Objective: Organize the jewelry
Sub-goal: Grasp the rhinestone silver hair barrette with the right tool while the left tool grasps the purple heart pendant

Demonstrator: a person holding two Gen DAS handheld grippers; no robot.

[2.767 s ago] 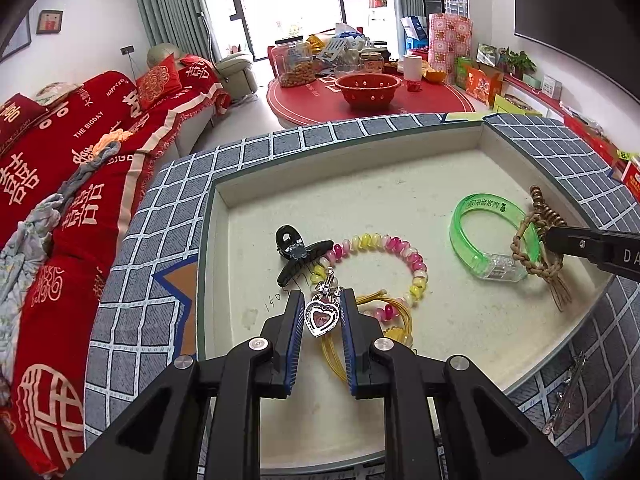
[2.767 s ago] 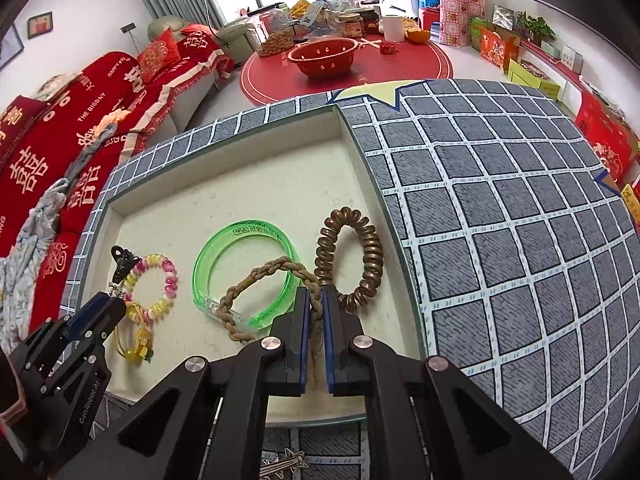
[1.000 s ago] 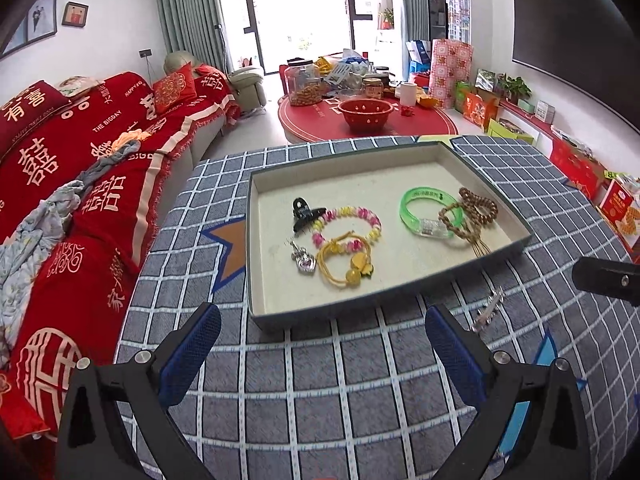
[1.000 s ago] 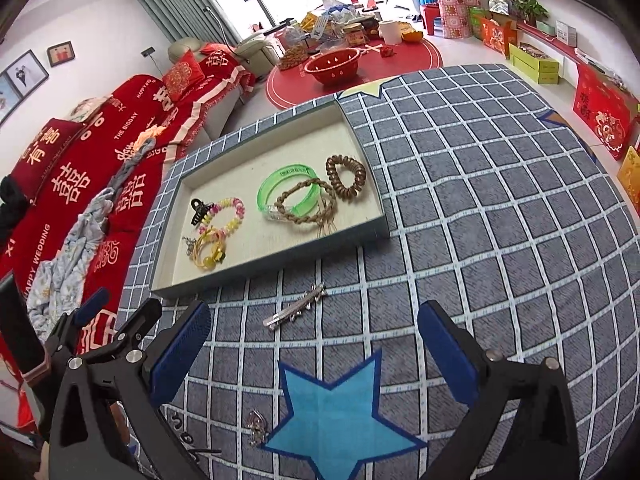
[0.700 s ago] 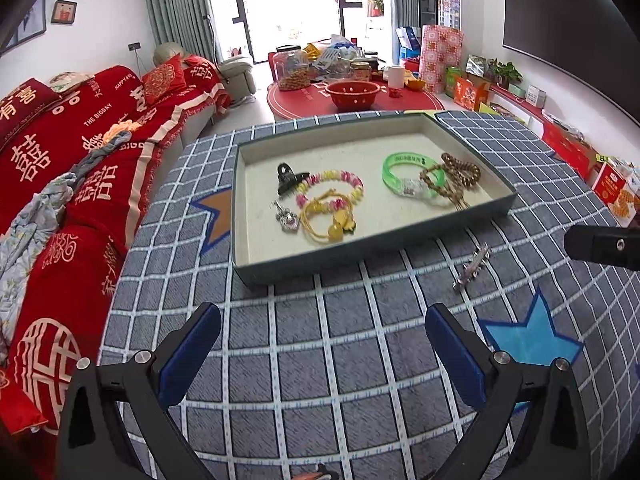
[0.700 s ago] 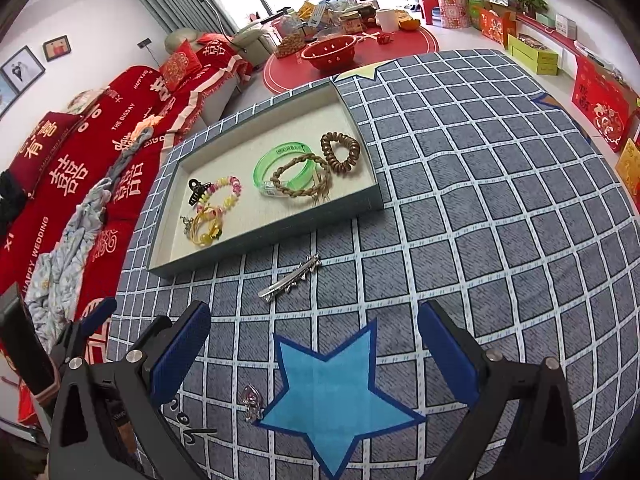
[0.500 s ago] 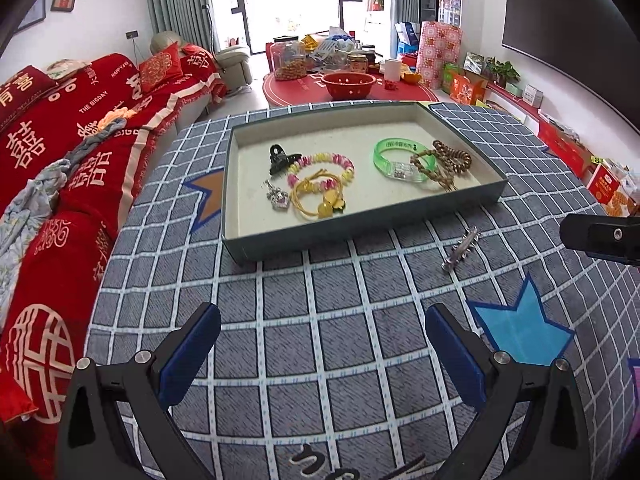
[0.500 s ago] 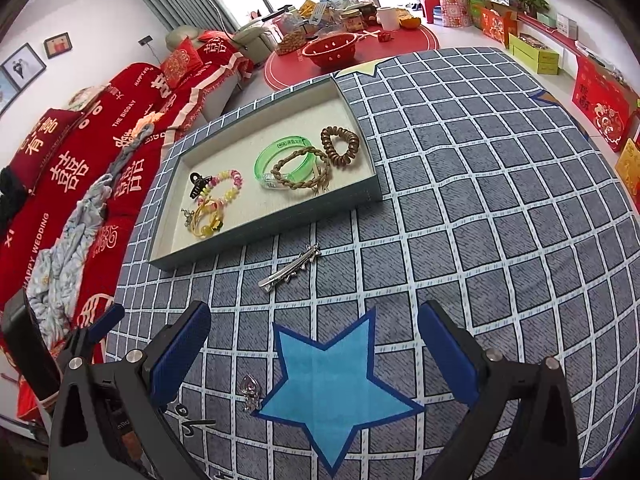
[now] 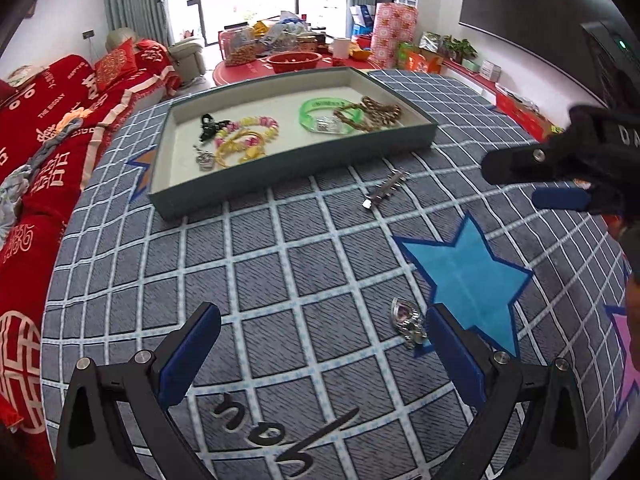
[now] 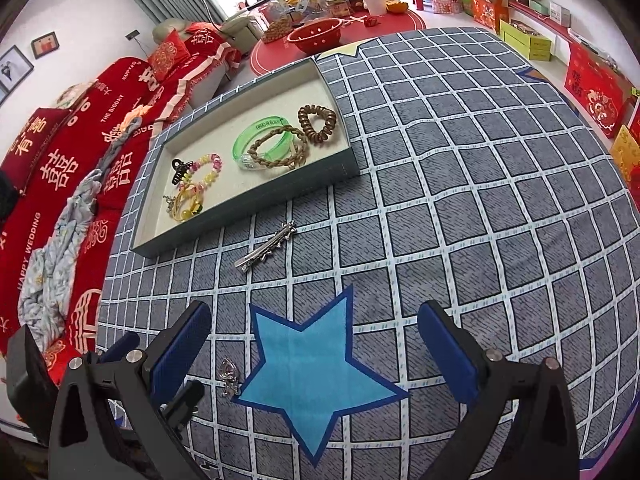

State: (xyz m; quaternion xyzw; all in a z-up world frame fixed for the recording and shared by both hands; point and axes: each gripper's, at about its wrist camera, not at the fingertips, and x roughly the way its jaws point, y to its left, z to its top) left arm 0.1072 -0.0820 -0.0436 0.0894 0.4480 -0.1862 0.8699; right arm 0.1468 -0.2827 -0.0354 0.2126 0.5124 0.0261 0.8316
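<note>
- While most of the jewelry already sits in the tray (image 10: pixel 344 168), two pieces lie loose on the tablecloth (image 10: pixel 460 184): a silver hair clip (image 10: pixel 266 251) just in front of the tray's near wall, and a small silver charm (image 9: pixel 408 322) at the left edge of the blue star (image 10: pixel 316 372).
- In the tray: black claw clip (image 9: pixel 209 128), pastel bead bracelet (image 9: pixel 256 126), yellow bracelet (image 9: pixel 240 151) and silver pendant (image 9: pixel 205 159) on the left; green bangle (image 10: pixel 262 140), braided cord bracelet (image 10: pixel 276 148) and brown coil tie (image 10: pixel 318 122) on the right.
- Left gripper (image 9: pixel 320 356): jaws spread wide, empty, charm just inside its right finger.
- Right gripper (image 10: pixel 320 354): jaws spread wide, empty, over the star.
- Risks, my read:
  - Charm is small, flat and off-centre to the left gripper; closing without recentring likely pushes it aside or misses.
  - Soft cloth may bunch under the pads and get pinched with it.
  - Hair clip is thin and low; a grip near one end could make it pivot or slip.
  - Both grippers near the charm; going for it together risks a collision.
</note>
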